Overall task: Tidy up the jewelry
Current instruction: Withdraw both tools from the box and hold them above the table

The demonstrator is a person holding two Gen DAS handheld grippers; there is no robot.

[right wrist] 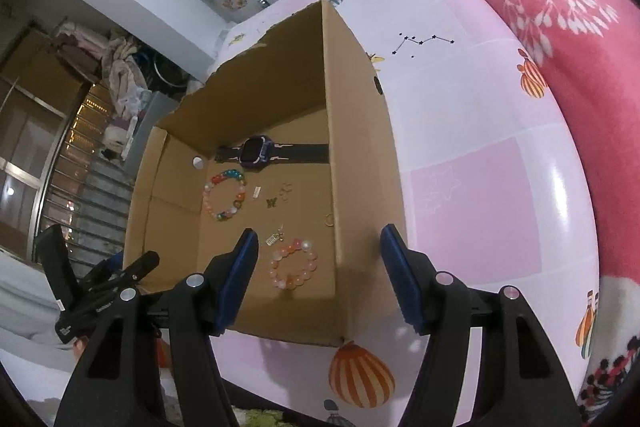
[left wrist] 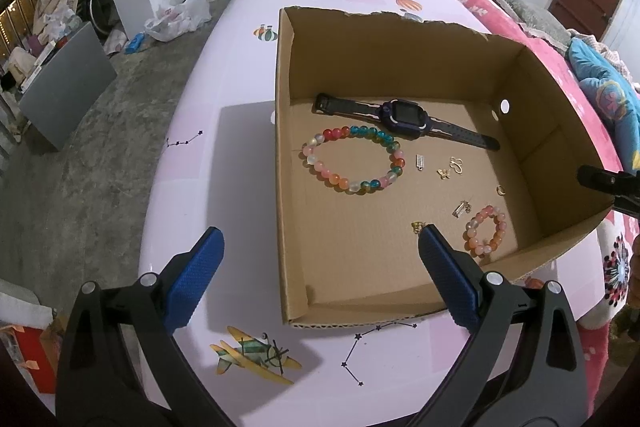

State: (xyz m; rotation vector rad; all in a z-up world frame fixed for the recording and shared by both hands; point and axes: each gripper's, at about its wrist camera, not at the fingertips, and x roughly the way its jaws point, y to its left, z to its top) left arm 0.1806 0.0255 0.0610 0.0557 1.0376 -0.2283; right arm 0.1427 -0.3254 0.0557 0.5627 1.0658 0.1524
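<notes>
A pink patterned tabletop [left wrist: 248, 163] in a cluttered room carries an open cardboard box [left wrist: 400, 67] with its top flaps torn off.

All the jewelry lies loose on the box floor. A dark smartwatch [left wrist: 404, 115] lies flat toward the far wall of the box. In front of it sits a large multicoloured bead bracelet [left wrist: 354, 159]. A small peach bead bracelet [right wrist: 294, 265] lies in the box's near corner, beside the side wall next to the right gripper. Between the bracelets lie small charms [left wrist: 450, 169], a gold ring [left wrist: 501, 190] close to that side wall, and a small silver clip [left wrist: 460, 209].

The right gripper [right wrist: 316, 277] hangs above the box's near edge, jaws standing well apart and empty, straddling the side wall with the peach bracelet under the gap. This suggests a piece was just dropped in, or the next is being lined up; I cannot tell which. The left gripper [left wrist: 320, 279] is likewise wide open and holds nothing, one finger over the table, the other over the box's near corner.

The box walls are tall, limiting side approach; entry from above is clear. Bare table lies left of the box.
</notes>
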